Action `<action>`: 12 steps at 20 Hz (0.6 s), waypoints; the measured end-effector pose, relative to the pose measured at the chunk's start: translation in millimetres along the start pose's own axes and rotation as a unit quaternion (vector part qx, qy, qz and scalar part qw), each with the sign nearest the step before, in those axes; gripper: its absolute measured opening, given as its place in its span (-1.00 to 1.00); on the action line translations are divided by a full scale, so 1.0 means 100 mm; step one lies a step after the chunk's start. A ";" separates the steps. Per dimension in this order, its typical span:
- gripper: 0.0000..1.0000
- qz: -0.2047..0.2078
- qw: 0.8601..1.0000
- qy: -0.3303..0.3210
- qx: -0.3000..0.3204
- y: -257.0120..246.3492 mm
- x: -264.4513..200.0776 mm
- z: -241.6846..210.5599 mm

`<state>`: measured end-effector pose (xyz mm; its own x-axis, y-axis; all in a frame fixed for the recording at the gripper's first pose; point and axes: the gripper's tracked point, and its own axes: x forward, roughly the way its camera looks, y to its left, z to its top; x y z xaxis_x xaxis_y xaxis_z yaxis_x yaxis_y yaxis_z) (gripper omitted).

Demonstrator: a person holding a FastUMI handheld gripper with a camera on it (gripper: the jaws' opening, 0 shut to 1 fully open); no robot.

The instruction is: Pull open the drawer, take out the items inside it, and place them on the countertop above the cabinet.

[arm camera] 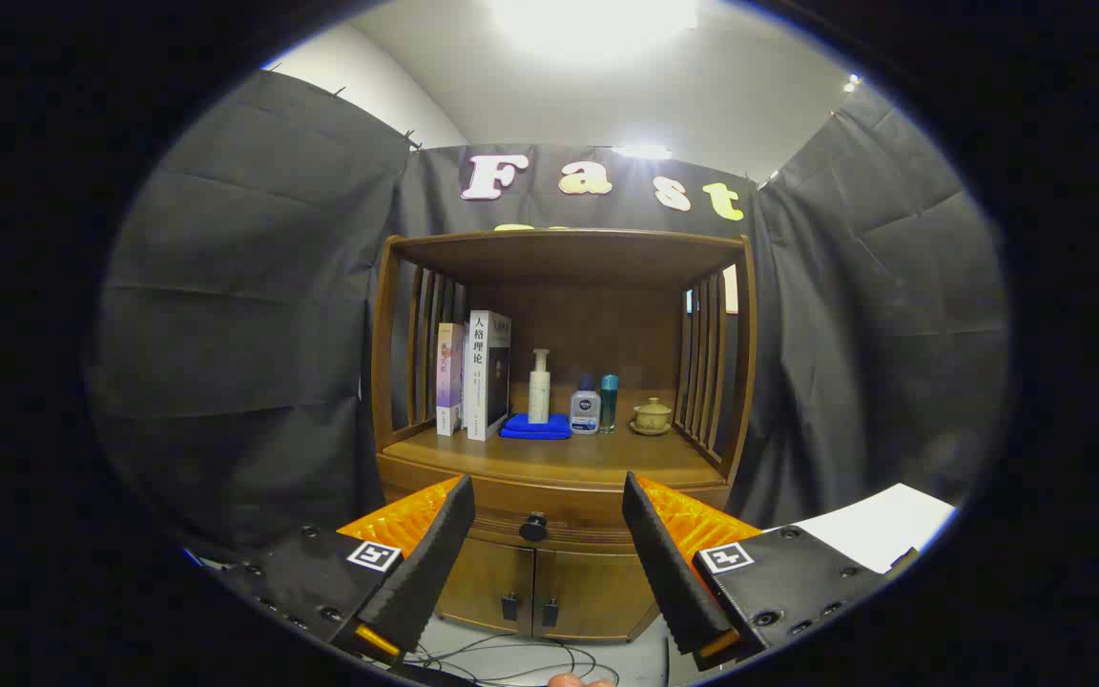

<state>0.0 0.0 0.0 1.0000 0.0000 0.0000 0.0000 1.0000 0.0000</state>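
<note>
Gripper (543, 520) was spread wide, holding nothing, aimed square at the cabinet (549, 572). Drawer (549, 510) sat shut, straight ahead beyond the fingertips. Its dark round knob (533, 527) lined up in the gap between the fingers but well apart from them, no contact. My read: the wide opening and centred aim were set for closing on that knob, so pull step not started.

Drawer contents couldn't be seen with the front closed.

Countertop (559, 458) above the drawer, further ahead and higher than the fingers, already carried:
- two upright books (476, 377)
- pump bottle (539, 385) standing on a folded blue cloth (536, 426)
- small clear bottle (586, 410)
- teal bottle (610, 401)
- lidded cup (652, 415) on a saucer

Front strip of the countertop was bare, the likely drop zone.

Two lower doors (535, 587) under the drawer were shut.
</note>
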 end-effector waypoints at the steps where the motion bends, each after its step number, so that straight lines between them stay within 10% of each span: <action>1: 0.95 -0.003 1.000 -0.003 0.002 -0.03 -0.01 0.01; 12: 0.95 -0.012 1.000 0.000 0.003 -0.07 0.05 -0.08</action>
<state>5.1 -6.6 -7.8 0.9997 -0.0236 -0.0003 0.0236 0.9997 0.0069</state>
